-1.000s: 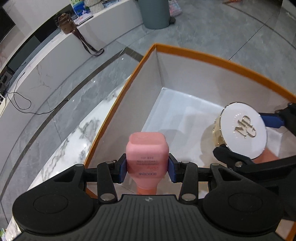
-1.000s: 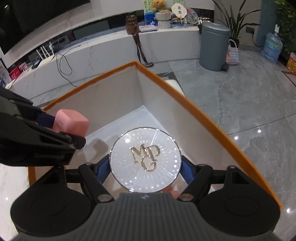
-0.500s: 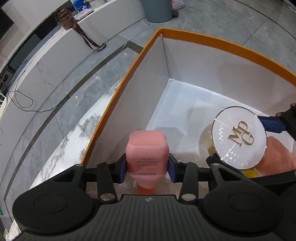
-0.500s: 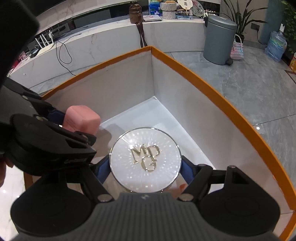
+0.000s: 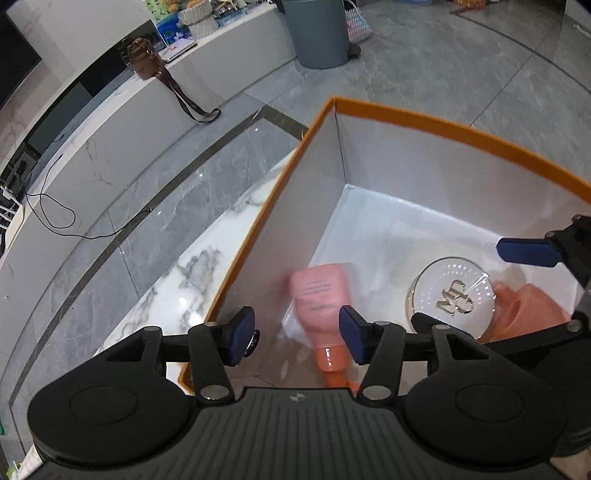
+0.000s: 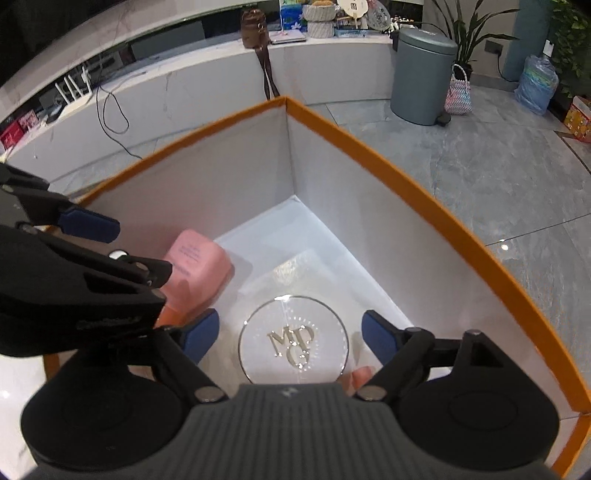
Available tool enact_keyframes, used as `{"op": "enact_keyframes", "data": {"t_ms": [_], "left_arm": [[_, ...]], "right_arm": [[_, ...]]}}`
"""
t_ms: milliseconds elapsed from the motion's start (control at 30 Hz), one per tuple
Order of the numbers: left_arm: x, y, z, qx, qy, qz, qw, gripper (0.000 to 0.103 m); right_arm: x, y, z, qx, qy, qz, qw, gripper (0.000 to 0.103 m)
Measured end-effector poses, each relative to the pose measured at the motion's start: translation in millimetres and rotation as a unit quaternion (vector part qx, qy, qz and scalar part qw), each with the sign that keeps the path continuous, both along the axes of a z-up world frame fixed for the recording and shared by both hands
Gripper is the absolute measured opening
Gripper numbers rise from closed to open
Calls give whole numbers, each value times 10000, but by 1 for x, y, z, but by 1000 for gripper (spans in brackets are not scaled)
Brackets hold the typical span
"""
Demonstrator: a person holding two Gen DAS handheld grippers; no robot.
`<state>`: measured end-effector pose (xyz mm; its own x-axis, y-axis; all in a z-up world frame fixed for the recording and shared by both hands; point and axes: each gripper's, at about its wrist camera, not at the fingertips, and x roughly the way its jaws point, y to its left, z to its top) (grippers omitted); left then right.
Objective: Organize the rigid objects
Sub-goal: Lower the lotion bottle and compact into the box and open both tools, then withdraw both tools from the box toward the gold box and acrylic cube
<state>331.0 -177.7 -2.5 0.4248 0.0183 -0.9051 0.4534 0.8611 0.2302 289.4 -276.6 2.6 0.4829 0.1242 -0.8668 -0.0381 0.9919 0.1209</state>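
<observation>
A pink bottle [image 5: 321, 295] with an orange cap lies tilted inside the orange-rimmed white box [image 5: 443, 122], blurred, below my left gripper [image 5: 297, 334]. That gripper's jaws are opening and its pads are clear of the bottle. A round jar with a white lid and gold letters [image 6: 293, 345] rests on the floor of the box [image 6: 406, 177], between the pads of my right gripper [image 6: 290, 336]. Those jaws are opening too, with a gap on each side of the lid. The right wrist view also shows the pink bottle [image 6: 199, 264] under the left gripper's fingers [image 6: 88, 223].
An orange-pink item [image 5: 532, 306] lies in the box beside the jar. The box stands on a white marble table [image 5: 166, 295]. Beyond it are a grey floor, a grey bin [image 6: 424, 77], a white ledge with a brown bag [image 6: 255, 26] and a loose cable [image 5: 55, 214].
Both grippers have opened. The pink bottle has left the left jaws and dropped into the box. The jar has come out of the right jaws and sits lower on the box floor.
</observation>
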Motion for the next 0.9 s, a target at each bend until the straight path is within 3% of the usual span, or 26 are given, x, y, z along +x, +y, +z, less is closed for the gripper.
{"op": "enact_keyframes", "data": {"t_ms": [300,467,567,667,900], "left_arm": [[-25,14,32,-430,-535,-173,9975,69],[-57,43,50,-822,-1347,-563,9859,71],[-83,78,54,-1340,-1651,-828,9736,76],[-108,120,48,-1553,-1802,-804,9680,76],[-159,237,27,-2320,-1684,-124,9580,76]], "right_arm": [[-6,0,14,88,-178,-62,9998,84],[-11,2,23,129,-291,-93,9994,84],[-13,4,28,135,-334,-101,9993,84],[-16,6,32,137,-394,-100,9991,84],[-21,10,44,78,-572,-171,9982,84]]}}
